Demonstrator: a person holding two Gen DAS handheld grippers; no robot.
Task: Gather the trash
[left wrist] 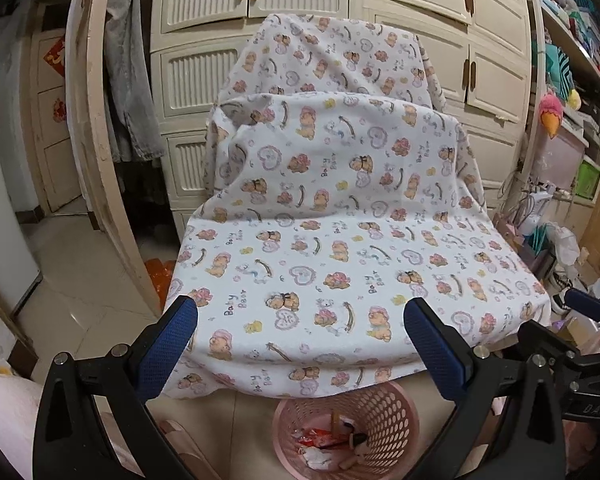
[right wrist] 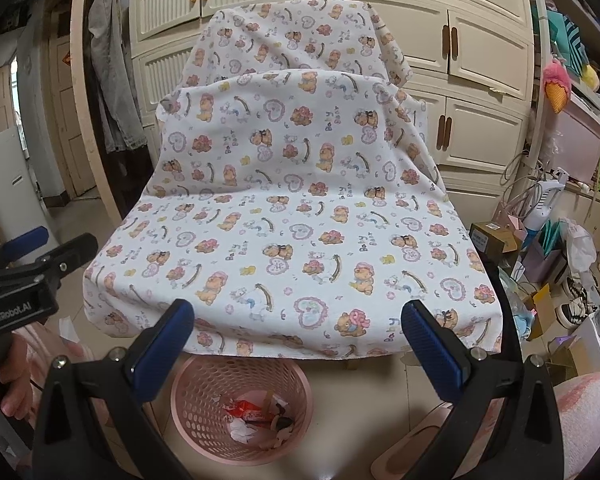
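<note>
Left gripper point(left wrist: 300, 344), right gripper point(right wrist: 298, 342): both spread wide, empty. Bin point(right wrist: 204, 396) on floor before sheet point(right wrist: 284, 216)-draped seat, rim partly hidden by sheet. Trash point(right wrist: 256, 414) inside bin, pieces indistinct.

pink perforated basket point(right wrist: 242, 408) | upright on floor | holds red wrapper point(right wrist: 247, 410), white paper point(right wrist: 242, 431), possibly sticks

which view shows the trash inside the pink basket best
The right wrist view: the whole pink basket shows between the open fingers, with the trash on its bottom. In the left wrist view the basket is cut off by the frame's lower edge.
</note>
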